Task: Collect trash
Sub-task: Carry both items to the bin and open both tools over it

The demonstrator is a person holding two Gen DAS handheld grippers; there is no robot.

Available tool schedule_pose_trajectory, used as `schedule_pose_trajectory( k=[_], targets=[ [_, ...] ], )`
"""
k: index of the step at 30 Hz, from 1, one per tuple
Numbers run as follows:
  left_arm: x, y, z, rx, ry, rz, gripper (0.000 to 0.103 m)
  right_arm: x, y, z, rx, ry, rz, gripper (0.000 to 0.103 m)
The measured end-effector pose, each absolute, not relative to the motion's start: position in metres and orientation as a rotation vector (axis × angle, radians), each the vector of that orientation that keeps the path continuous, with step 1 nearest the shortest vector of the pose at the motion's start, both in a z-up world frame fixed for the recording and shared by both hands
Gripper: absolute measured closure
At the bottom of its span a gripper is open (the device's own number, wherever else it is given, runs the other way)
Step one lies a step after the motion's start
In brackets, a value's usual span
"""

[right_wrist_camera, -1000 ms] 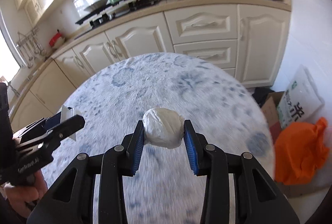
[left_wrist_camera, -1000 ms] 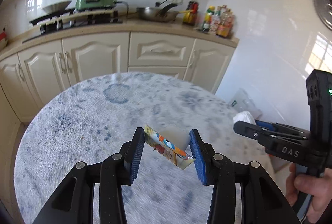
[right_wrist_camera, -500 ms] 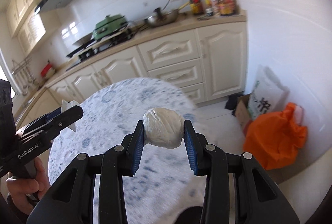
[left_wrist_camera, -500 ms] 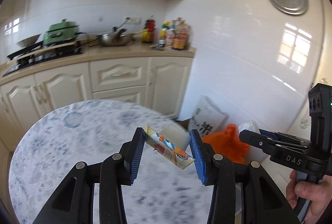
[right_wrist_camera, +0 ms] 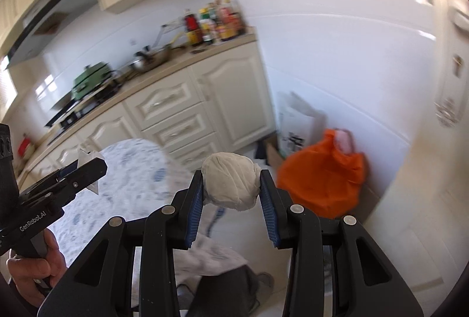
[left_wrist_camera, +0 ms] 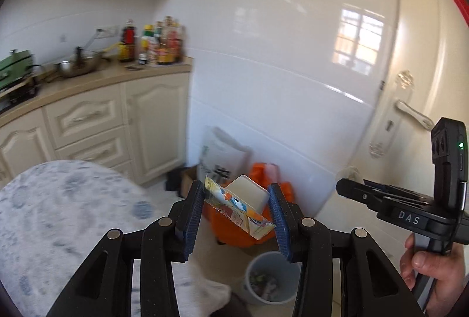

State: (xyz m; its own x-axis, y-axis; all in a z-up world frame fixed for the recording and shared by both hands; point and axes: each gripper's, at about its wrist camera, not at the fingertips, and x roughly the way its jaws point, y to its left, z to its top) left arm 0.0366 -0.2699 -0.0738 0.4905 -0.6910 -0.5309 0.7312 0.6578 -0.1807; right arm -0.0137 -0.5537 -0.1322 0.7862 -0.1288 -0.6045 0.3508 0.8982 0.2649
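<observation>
Right gripper (right_wrist_camera: 231, 193) clamped on a crumpled white wad (right_wrist_camera: 231, 180), held above the floor past the table edge
The blue pads (right_wrist_camera: 195, 205) press on both sides of the wad. At far left the left gripper (right_wrist_camera: 88, 170), in a hand (right_wrist_camera: 35, 267), holds a pale thin piece (right_wrist_camera: 89, 157), too blurred to name. Below it lies the round table (right_wrist_camera: 123, 188) with a blue-patterned cloth. An orange bag (right_wrist_camera: 319, 182) sits on the floor against the white wall, a white printed bag (right_wrist_camera: 299, 120) just behind it. Cream cabinets (right_wrist_camera: 205, 100) run along the back, with bottles (right_wrist_camera: 217, 20), a pan (right_wrist_camera: 152, 57) and a green pot (right_wrist_camera: 89, 79) on the counter
</observation>
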Motion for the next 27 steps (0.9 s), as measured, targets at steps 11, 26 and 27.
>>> schedule_pose_trajectory(
  k=[11, 26, 27],
  targets=[
    [0.045, -0.369, -0.119, 0.155, 0.743, -1.026, 0.063, -0.050, -0.626, -0.180, 0.486, 0.688, -0.431, 0.066],
    [0.074, -0.536, -0.206, 0.305, 0.980, -1.124, 0.059, -0.058, -0.690, -0.259, 0.634, 0.802, -0.524, 0.060],
    [0.075, -0.546, -0.212, 0.325, 0.998, -1.124, 0.052, -0.059, -0.694, -0.264, 0.643, 0.811, -0.530, 0.058]
  ],
)
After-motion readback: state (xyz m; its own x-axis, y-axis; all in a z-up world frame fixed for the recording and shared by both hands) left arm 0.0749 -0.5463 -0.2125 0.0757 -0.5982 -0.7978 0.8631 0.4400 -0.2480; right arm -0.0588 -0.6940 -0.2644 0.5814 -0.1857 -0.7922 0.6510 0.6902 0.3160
